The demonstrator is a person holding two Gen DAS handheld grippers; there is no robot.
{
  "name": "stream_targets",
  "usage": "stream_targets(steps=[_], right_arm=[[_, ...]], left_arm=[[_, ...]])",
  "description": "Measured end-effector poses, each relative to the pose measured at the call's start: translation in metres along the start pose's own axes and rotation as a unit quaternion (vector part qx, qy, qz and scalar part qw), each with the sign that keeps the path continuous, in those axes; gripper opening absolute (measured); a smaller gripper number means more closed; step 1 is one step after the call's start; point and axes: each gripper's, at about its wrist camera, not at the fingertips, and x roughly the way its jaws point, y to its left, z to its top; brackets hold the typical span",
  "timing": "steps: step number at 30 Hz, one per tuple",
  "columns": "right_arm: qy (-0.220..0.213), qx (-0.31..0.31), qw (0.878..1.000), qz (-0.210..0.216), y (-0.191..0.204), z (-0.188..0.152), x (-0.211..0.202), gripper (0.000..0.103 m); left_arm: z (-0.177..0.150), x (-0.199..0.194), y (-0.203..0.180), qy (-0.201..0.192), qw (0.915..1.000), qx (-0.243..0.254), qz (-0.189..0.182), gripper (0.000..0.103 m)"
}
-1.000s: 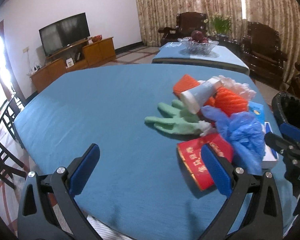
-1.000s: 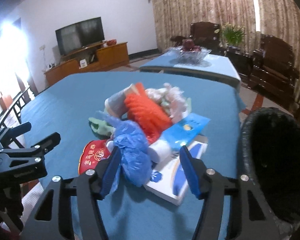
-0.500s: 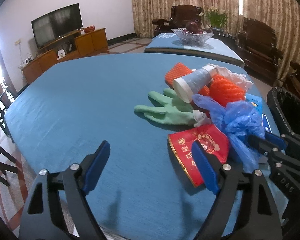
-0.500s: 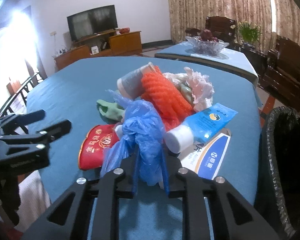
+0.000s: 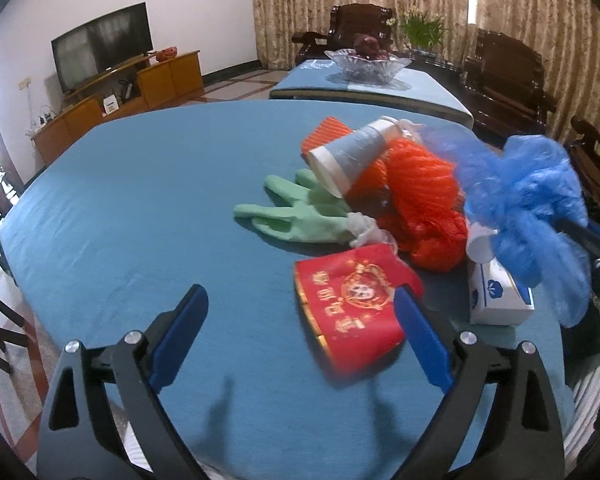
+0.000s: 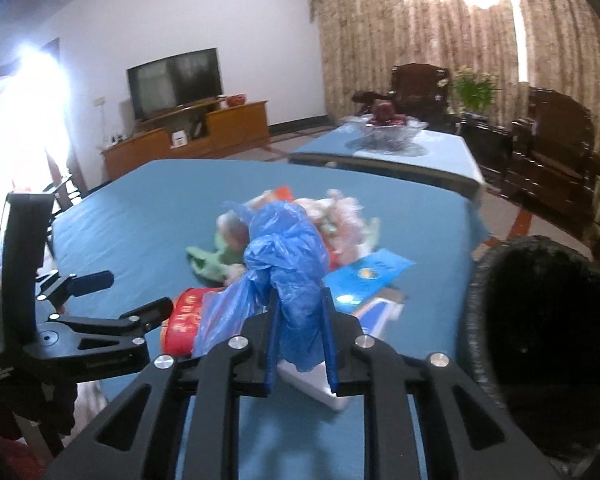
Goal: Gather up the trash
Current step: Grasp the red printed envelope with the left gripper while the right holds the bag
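A heap of trash lies on the blue-clothed table [image 5: 140, 200]: a green glove [image 5: 296, 216], a paper cup [image 5: 352, 156], orange netting [image 5: 420, 200], a red packet [image 5: 352, 312] and a white box [image 5: 496, 296]. My right gripper [image 6: 300, 300] is shut on a crumpled blue plastic bag [image 6: 288, 248], held up off the heap; the bag [image 5: 528, 200] also hangs at the right of the left wrist view. My left gripper [image 5: 300, 294] hovers low over the table, its jaws opening, the red packet just beyond its right finger and not touched. A black bin [image 6: 540, 320] stands right of the table.
A blue tube [image 6: 372, 272] and a pale plastic bag [image 6: 340, 216] lie in the heap. Behind are a second table with a glass fruit bowl [image 5: 366, 64], dark wooden armchairs [image 6: 556, 148], a TV [image 5: 104, 44] on a wooden cabinet, and chairs at the left edge.
My right gripper closed on the blue bag and raised it off the heap. My left gripper moved lower and closer to the red packet.
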Motion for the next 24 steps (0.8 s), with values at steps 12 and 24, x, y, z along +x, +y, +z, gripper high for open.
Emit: stream_targets(steps=[12, 24], right_arm=[[0.008, 0.0, 1.0, -0.016, -0.019, -0.006, 0.014, 0.019], [0.02, 0.007, 1.0, -0.015, -0.025, -0.014, 0.021, 0.019]], left_arm=[[0.009, 0.041, -0.027, 0.033, 0.9994, -0.002, -0.009, 0.096], [0.002, 0.061, -0.021, 0.066, 0.9961, -0.033, -0.049, 0.087]])
